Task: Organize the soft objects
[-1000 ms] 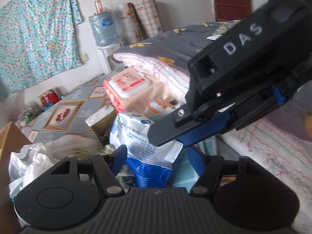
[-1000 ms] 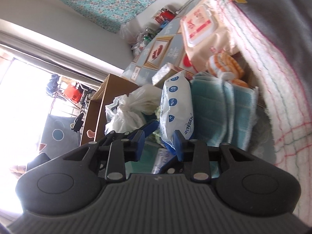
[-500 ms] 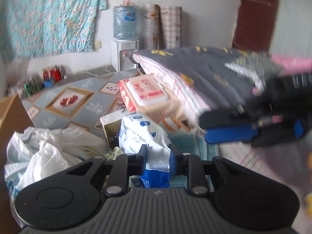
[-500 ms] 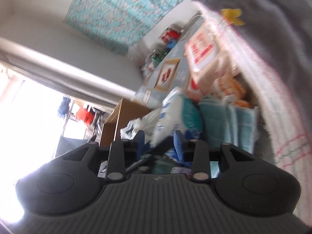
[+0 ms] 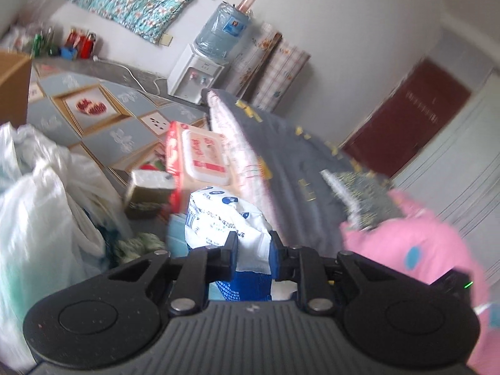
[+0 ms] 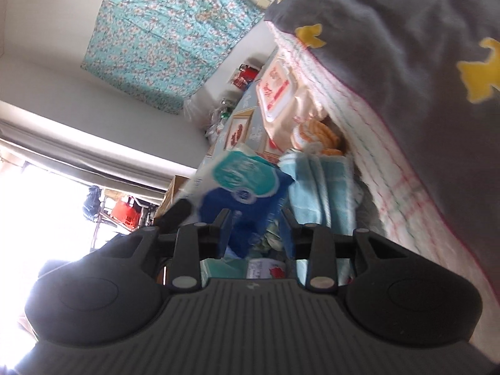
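Observation:
My left gripper (image 5: 252,249) is shut on a white and blue soft pack (image 5: 228,218) and holds it up, tilted, beside the bed. The same pack shows in the right wrist view (image 6: 247,190), blurred, with its teal and blue face turned toward me. My right gripper (image 6: 255,229) is open and empty just below and in front of the pack. A peach wet-wipes pack (image 5: 200,153) with a red-printed lid lies beside the bed. Folded teal towels (image 6: 325,187) lie against the bed's edge. A pink soft item (image 5: 415,250) sits on the grey quilt (image 5: 300,168).
White plastic bags (image 5: 40,212) fill the left side, with a small olive box (image 5: 147,197) behind them. An orange knitted item (image 6: 315,134) lies by the striped mattress edge (image 6: 384,162). A water dispenser (image 5: 200,75) stands at the far wall. A cardboard box (image 5: 14,84) stands far left.
My left gripper closed on the white and blue pack, lifted it and swung right toward the bed. My right gripper drew out of the left view and stays open.

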A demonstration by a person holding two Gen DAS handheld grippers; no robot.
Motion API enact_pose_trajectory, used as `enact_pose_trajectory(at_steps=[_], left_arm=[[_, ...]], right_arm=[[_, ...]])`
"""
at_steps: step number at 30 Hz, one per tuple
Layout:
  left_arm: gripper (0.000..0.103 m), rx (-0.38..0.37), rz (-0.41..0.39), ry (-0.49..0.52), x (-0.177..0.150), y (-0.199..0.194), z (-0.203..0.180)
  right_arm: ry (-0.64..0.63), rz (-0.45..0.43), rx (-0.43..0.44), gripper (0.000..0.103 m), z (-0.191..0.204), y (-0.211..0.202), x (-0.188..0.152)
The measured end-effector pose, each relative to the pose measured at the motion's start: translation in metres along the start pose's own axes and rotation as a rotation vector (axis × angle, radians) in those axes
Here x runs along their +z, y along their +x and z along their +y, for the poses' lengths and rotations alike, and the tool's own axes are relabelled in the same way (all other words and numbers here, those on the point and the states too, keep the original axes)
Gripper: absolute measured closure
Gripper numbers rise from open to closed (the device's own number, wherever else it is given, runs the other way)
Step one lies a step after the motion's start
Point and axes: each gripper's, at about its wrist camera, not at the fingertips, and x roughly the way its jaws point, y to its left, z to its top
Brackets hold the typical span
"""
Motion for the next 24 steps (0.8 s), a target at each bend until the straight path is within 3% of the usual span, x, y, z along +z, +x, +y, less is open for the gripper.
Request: enact_pose_trajectory(at_steps=[5,13,17,21,24], left_arm=[[0.083,-0.061,-0.014,-0.094,-0.033,-0.014,0.008],[0.082,-0.032,0.023,-0.121,-0.086,-0.031,0.029],[0.082,0.006,0.072,-0.089,-0.097,-0.036,0.034],[0.082,0.060,0.138,0.022,-0.110,-0.037,0.031],[0.072,0.092,0.173,0.114,-0.118,-0.039,0.030]], right_arm=[[0.060,0.034,-0.012,0.069,-0.019,0.002,-0.019],[0.066,0.104,-0.050,0.068,-0.033,0.020,-0.049],[0.059,0.128,-0.056,0.065,-0.033,0.033,-0.062],[0.037,0.150,-0.082,0.063,-0.029,0.047,-0.064],[0.023,0.171,-0.094,0.062,-0.027,0.057,-0.065]])
